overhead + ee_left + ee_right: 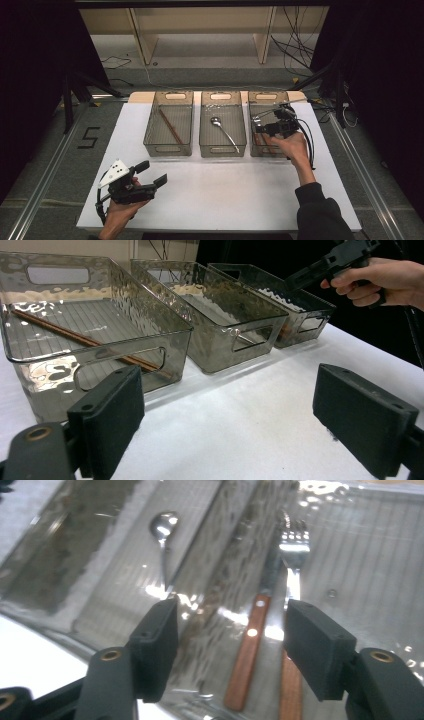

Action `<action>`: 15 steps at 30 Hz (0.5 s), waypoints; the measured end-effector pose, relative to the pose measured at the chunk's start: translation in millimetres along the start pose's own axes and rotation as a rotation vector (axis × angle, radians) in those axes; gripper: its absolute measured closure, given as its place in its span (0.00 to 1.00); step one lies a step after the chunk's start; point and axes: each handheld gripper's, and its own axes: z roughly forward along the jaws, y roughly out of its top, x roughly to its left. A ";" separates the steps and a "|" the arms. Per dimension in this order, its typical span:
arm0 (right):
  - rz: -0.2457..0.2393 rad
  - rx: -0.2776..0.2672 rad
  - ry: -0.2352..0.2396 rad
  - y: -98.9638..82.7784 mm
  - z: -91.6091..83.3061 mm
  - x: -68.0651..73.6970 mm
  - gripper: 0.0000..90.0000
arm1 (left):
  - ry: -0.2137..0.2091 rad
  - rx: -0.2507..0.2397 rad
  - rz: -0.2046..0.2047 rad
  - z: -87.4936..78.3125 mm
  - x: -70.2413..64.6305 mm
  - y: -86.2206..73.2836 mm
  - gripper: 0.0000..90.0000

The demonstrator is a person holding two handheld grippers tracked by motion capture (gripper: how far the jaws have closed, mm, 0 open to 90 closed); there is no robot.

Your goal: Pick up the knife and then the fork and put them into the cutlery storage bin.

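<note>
Three clear smoky bins stand in a row at the back of the white table (225,195). The left bin (168,148) holds brown chopsticks (170,126), the middle bin (222,149) a metal spoon (222,130). My right gripper (261,125) hovers over the right bin (267,95). In the right gripper view its jaws (230,640) stand open and hold nothing; below them lie a fork (294,545) and a knife (247,650), both with wooden handles. My left gripper (154,172) rests open near the table's front left, its jaws (225,405) facing the bins.
Black cables trail from the right gripper across the table's right side. A wooden shelf frame and loose cables stand on the floor behind the bins. Dark curtains close both sides. A "5" is taped on the floor at the left.
</note>
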 end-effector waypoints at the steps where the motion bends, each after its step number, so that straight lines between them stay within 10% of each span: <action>1: -0.002 -0.002 0.004 -0.8 -1.3 1.5 0.41 | 0.000 0.001 -0.001 0.1 -0.2 0.0 0.14; 15: -0.082 -0.094 0.042 -16.1 -22.7 27.5 0.34 | -0.010 0.023 0.002 1.6 -0.2 -0.5 0.14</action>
